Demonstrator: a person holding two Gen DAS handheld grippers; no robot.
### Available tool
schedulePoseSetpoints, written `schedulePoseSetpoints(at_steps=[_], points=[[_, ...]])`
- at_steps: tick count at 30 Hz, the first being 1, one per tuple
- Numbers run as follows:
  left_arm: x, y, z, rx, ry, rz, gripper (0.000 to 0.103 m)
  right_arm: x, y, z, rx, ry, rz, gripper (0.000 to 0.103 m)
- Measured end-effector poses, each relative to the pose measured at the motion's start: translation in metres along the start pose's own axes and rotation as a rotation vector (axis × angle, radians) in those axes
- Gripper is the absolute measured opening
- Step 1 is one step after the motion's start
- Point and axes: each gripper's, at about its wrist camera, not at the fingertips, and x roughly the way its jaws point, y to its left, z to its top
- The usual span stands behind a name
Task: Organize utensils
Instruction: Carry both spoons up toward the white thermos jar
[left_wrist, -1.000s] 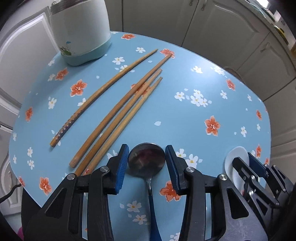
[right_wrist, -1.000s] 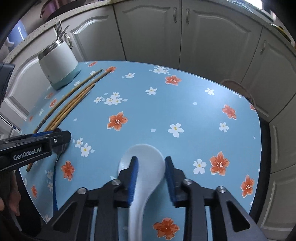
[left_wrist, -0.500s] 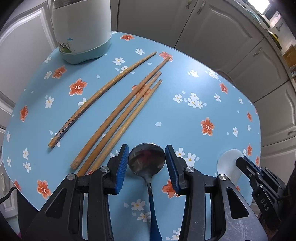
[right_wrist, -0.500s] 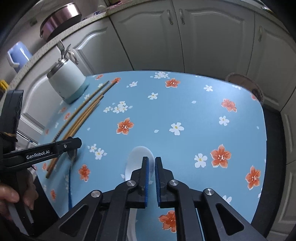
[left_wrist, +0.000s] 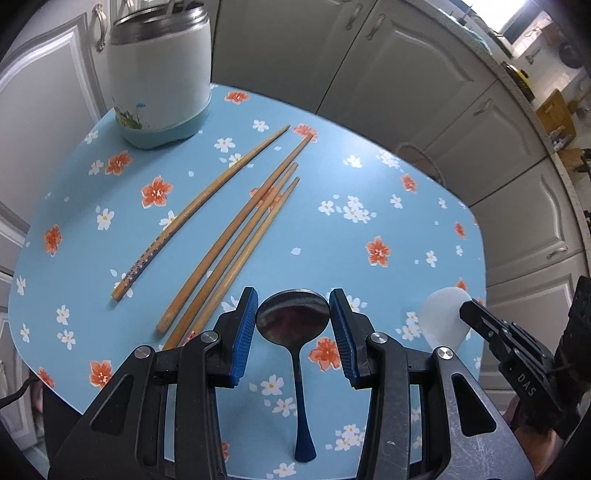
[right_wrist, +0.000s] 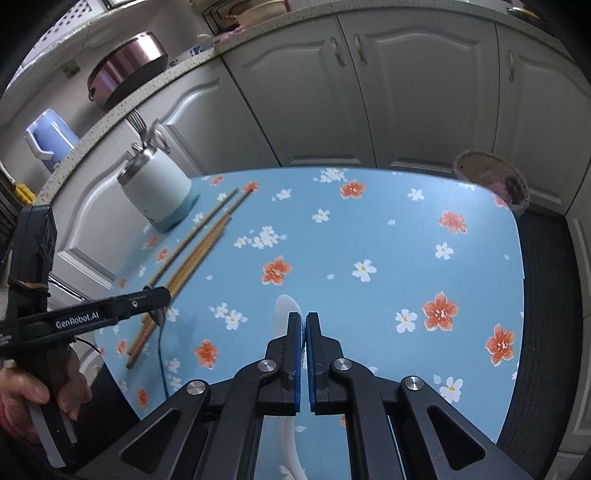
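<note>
The left gripper (left_wrist: 292, 328) has its fingers spread around the metal spoon's (left_wrist: 293, 318) bowl on the bench (left_wrist: 369, 206). The right gripper (right_wrist: 305, 354) pinches the white spoon (right_wrist: 285, 306). Chopsticks (left_wrist: 236, 240) lie near the utensil holder (left_wrist: 160, 70).

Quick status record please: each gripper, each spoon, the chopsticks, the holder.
left gripper: open, fingers either side of the spoon bowl
metal spoon: flat on the table, blue handle toward the camera
right gripper: shut on the white spoon
white spoon: gripped edge-on, tilted; cannot tell whether it touches the table
chopsticks: four, loose on the table left of the metal spoon
utensil holder: upright at the far left corner, already holding utensils
</note>
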Motion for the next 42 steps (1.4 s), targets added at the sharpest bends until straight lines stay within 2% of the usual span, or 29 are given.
schedulePoseSetpoints(at_steps=[8,16,27,33,42], points=[[-0.033,0.004,0.012,0.016,-0.060,-0.039,0.039,-0.013,0.027,0.021,-0.037,-0.039,0.014,0.002],[-0.051,0.015,0.017,0.015,-0.078,-0.074,0.039,-0.015,0.054,0.033,-0.075,-0.054,0.023,0.002],[-0.076,0.024,0.028,0.017,-0.125,-0.088,0.039,-0.016,0.087,0.058,-0.119,-0.087,0.038,0.002],[-0.103,0.034,0.052,0.006,-0.189,-0.090,0.039,-0.013,0.111,0.085,-0.148,-0.108,0.058,0.002],[-0.147,0.067,0.112,-0.031,-0.298,-0.049,0.039,-0.001,0.161,0.138,-0.201,-0.140,0.108,0.002]])
